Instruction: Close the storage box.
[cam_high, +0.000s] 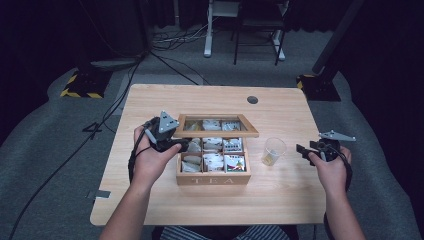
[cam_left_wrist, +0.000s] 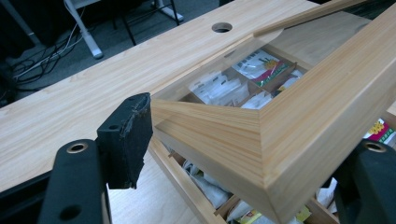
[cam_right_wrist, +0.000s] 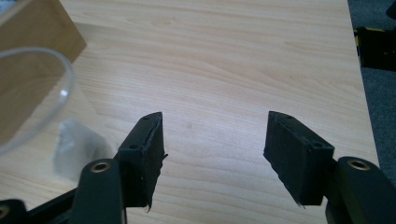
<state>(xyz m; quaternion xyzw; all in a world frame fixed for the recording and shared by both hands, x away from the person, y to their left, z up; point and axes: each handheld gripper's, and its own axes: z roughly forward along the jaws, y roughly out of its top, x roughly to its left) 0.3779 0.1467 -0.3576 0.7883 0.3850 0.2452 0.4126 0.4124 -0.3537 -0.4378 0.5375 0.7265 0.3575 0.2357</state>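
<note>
Your left gripper (cam_high: 181, 145) sits at the left side of the tea box (cam_high: 213, 178), which stands near the middle of the worktop (cam_high: 150, 200), a little nearer the front edge than the back. In the left gripper view the corner of the box's raised lid (cam_left_wrist: 299, 126) lies between the jaws; the left pad stands just beside the wood with a sliver of gap, and the other pad is hidden behind the frame, so you cannot tell for sure that the lid is clamped. The lid is tilted up over the box, its clear pane showing the packets below. To the left of the box, bare worktop runs out to the left edge, and the whole back strip up to the round cable hole (cam_high: 252, 99) is free.

Inside the box you can count six compartments, three rows of two, each holding tea bags (cam_high: 234, 162); their number cannot be told.

Right of the box stands one clear cup (cam_high: 274, 151), close to it but apart, with one small tea bag inside. Further right, your right gripper (cam_high: 303, 149) hovers near the right edge, jaws apart and holding nothing, with bare wood between them. There are two grippers, one box, one cup.
</note>
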